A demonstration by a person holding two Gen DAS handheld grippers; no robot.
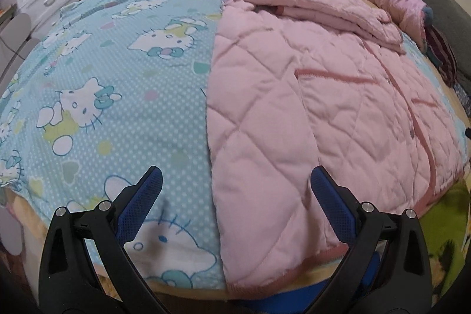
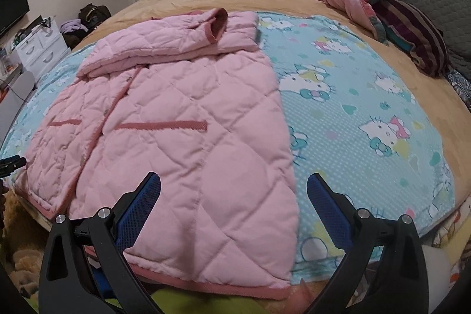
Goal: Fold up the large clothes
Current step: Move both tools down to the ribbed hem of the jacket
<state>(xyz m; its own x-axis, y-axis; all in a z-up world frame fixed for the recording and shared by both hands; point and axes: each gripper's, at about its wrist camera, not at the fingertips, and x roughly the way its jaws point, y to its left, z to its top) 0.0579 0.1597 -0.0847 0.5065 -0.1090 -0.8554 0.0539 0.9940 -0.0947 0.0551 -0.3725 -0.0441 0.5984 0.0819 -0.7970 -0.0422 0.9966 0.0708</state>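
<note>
Each handheld gripper, the left gripper [image 1: 235, 184] and the right gripper [image 2: 234, 186], has two black plastic arms with teardrop-shaped cutouts. Round silver screw heads sit at the joints. The fingers [image 1: 141, 205] carry blue pads with a fine dotted texture.

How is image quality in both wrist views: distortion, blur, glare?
Left wrist: strong fisheye bulge, dark corners; pink quilted jacket sharp, even soft light, no glare. Right wrist: same curvature; slight blur along the blue cartoon sheet near the jacket's edge; both grippers in focus.
</note>
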